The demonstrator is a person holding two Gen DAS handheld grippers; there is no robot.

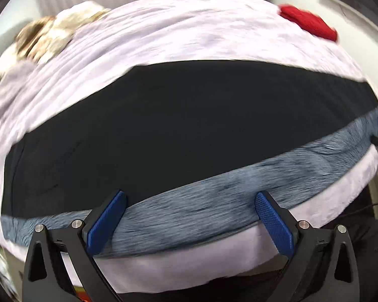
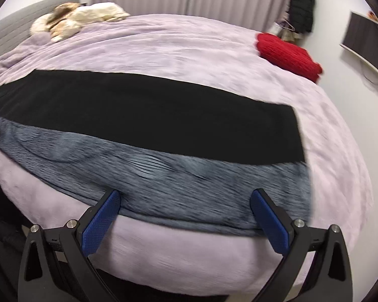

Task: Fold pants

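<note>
Two grippers are hovering with jaws spread wide, holding nothing: the left gripper [image 1: 190,217] and right gripper [image 2: 185,215], each with blue knurled pads, low in frame. Smooth black pants [image 2: 148,115] are lying flat across mid-frame, beside a fuzzy grey-blue strip [image 2: 179,183], on a crinkled lilac bedspread [image 2: 163,50]. Upper right, a ribbed red knit [image 2: 288,55] is sitting folded.

A red knit [image 2: 288,55] lies upper right on the lilac bed [image 2: 163,47]; a cream plush toy [image 2: 75,19] upper left.
</note>
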